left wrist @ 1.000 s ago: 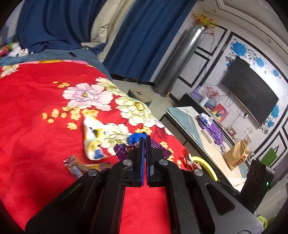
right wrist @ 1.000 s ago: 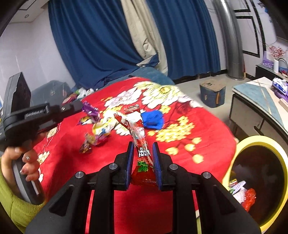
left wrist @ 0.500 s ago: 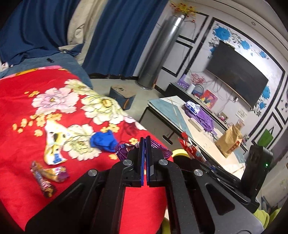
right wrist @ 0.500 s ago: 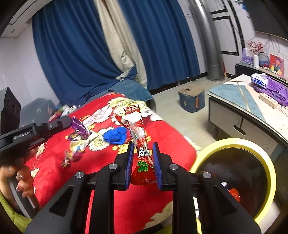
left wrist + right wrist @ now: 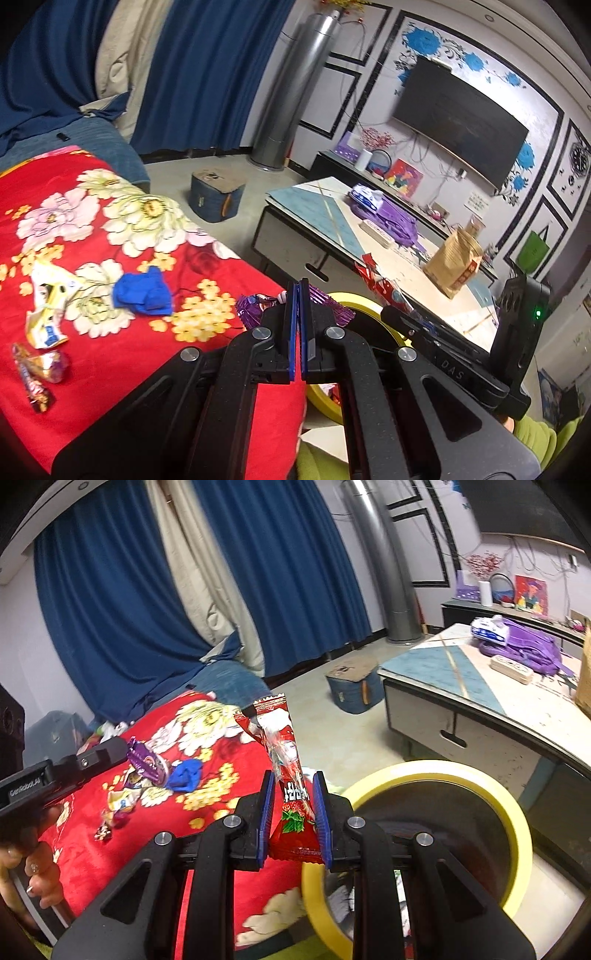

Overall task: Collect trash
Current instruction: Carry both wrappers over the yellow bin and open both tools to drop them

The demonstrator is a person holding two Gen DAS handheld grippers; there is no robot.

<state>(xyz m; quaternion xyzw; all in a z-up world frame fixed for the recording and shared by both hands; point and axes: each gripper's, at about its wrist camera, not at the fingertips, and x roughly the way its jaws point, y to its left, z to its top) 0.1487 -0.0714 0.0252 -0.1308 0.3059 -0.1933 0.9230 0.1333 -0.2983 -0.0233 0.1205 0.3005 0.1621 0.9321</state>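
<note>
My left gripper (image 5: 298, 286) is shut on a purple foil wrapper (image 5: 253, 308), seen also as the purple wrapper (image 5: 147, 764) at its tip in the right wrist view. My right gripper (image 5: 294, 779) is shut on a red snack packet (image 5: 284, 753) that stands upright between the blue pads. The yellow-rimmed bin (image 5: 436, 771) sits just right of the bed edge, below the right gripper, with wrappers inside. On the red floral bedspread (image 5: 92, 354) lie a blue crumpled piece (image 5: 142, 291), a yellow-white wrapper (image 5: 46, 310) and a candy wrapper (image 5: 35, 373).
A low table (image 5: 461, 686) with a purple bag (image 5: 524, 646) stands beyond the bin. A blue box (image 5: 216, 194) sits on the floor near a silver column (image 5: 291, 92). Blue curtains hang behind the bed. A hand (image 5: 26, 871) holds the left gripper.
Both grippers have swung to the right, away from the middle of the bed toward the yellow bin, each keeping its wrapper. The bin now fills more of the right wrist view.
</note>
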